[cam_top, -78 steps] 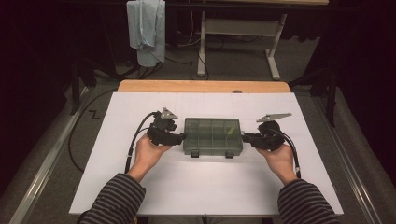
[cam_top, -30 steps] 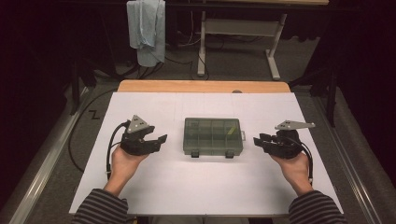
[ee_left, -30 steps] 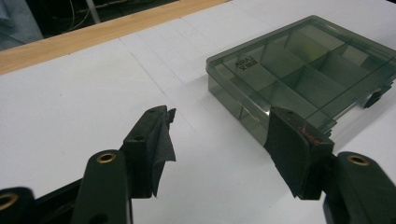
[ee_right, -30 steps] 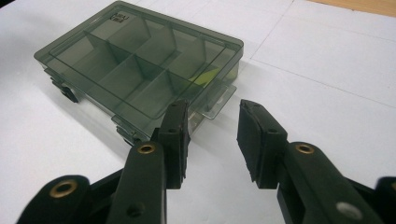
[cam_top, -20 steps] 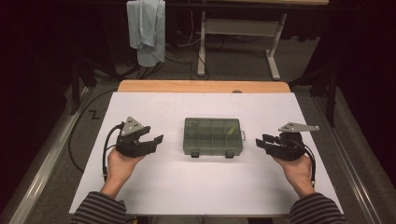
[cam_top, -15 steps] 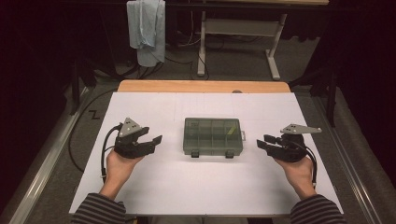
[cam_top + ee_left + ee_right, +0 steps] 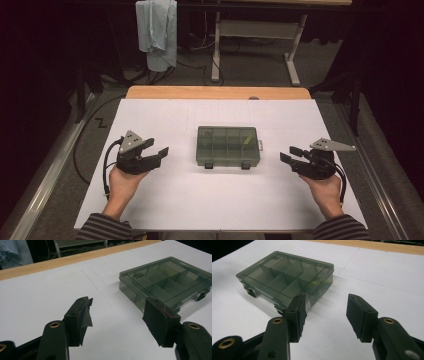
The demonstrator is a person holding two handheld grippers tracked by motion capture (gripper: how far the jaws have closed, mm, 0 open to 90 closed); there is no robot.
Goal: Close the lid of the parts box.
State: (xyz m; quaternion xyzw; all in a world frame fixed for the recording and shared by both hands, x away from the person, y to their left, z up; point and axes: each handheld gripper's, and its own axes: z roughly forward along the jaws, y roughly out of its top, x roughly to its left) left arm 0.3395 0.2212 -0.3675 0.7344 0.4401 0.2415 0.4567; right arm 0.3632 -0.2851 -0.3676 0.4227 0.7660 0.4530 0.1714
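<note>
Organizer box (image 7: 228, 146), the grey-green see-through one w/ compartments, sits closed and flat near the middle of the white table (image 7: 200, 200). Its two latches face my side, and from the high view they look shut, but I cannot be fully sure. Something small and yellowish lies in one compartment toward the right end; too small to tell what it is.

My left gripper (image 7: 156, 153) rests at the left part of the table, well apart from the box, jaws wide w/ nothing between them. In the left gripper view the pads (image 7: 83, 317) are clearly spread and only bare table is in the gap; the box (image 7: 167, 281) is ahead and to the right. My right gripper (image 7: 290, 154) is at the right part, also apart from the box. Its jaws have just been opening and stand about half spread, empty; in the right gripper view the box (image 7: 287, 275) lies ahead, off to the left of the gap.

As I judge it, the work on the box looks finished or paused: it is set down square, lid down, nobody is touching it. If anything is left, it would be a new approach from both sides, bc both tools are now free and away.
</note>
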